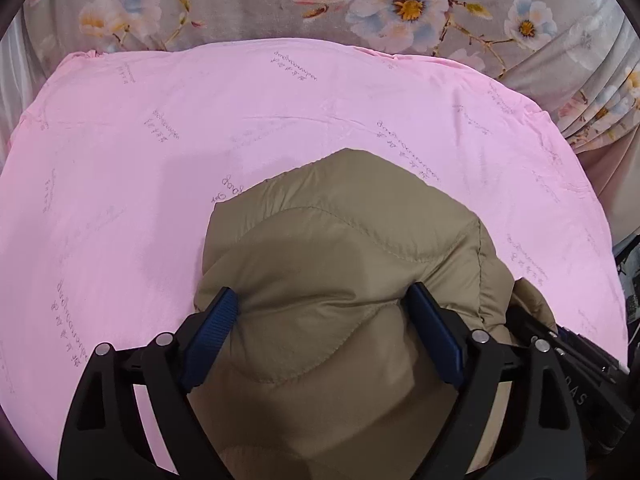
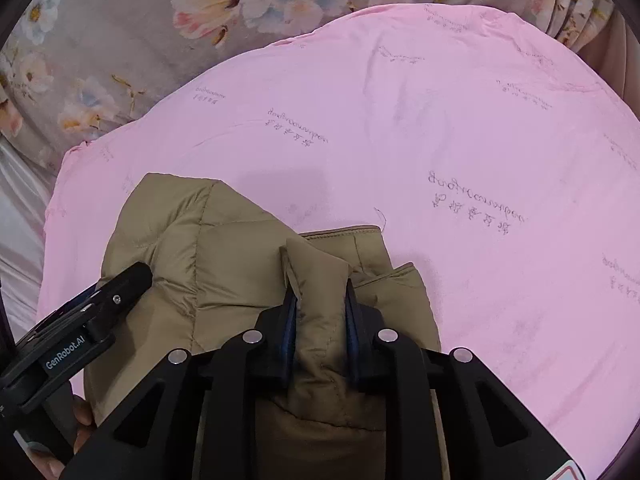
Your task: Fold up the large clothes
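A tan quilted puffer jacket lies bunched on a pink sheet. My left gripper has its jaws wide apart around a thick puffy fold of the jacket, with the blue pads pressing into its sides. In the right wrist view my right gripper is shut on a narrower fold of the same jacket. The left gripper shows at the left of that view, beside the jacket. The jacket's lower part is hidden under both grippers.
The pink sheet with faint printed script covers the work surface. A grey floral bedcover lies beyond it, also seen in the right wrist view. The sheet's right edge drops off near dark objects.
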`<state>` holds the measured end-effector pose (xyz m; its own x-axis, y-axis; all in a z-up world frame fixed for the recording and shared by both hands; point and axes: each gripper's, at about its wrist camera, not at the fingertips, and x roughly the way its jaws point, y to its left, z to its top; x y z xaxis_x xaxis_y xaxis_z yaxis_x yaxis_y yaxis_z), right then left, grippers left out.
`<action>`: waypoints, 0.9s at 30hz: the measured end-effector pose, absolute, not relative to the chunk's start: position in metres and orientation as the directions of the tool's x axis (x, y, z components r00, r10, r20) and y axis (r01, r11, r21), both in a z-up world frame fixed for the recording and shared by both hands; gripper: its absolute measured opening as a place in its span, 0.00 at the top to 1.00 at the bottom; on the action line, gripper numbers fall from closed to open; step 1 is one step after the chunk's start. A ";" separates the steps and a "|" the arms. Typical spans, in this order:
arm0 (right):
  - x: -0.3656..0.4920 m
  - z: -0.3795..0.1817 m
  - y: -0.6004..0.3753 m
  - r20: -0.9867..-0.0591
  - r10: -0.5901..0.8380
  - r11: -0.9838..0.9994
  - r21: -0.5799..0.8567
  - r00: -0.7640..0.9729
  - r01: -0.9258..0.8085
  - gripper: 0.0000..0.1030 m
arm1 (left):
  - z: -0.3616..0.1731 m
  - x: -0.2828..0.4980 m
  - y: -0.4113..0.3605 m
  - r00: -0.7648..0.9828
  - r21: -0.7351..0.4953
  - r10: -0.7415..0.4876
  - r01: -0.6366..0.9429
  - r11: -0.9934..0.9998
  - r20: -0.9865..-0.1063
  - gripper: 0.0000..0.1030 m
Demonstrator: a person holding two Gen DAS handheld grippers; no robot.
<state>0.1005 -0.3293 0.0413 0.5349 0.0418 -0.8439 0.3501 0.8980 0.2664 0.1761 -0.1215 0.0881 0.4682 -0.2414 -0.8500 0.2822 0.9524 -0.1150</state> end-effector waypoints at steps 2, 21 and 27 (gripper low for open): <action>0.100 0.034 -0.330 -0.835 0.037 0.899 0.267 0.549 0.347 0.78 | 0.083 0.174 -0.127 0.491 -0.089 -0.225 0.285 0.955 -0.842 0.15; 0.095 0.012 -0.331 -0.759 0.016 0.888 0.310 0.651 0.339 0.76 | 0.058 0.169 -0.138 0.606 -0.014 -0.187 0.278 0.961 -0.773 0.08; 0.094 0.009 -0.330 -0.750 0.016 0.883 0.321 0.661 0.343 0.76 | 0.054 0.168 -0.142 0.626 0.008 -0.173 0.274 0.962 -0.760 0.07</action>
<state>0.0935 -0.3299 0.0094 0.6611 0.0161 -0.7501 0.3431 0.8826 0.3214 0.1682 -0.1422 0.0537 0.6264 -0.1727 -0.7602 0.2743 0.9616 0.0076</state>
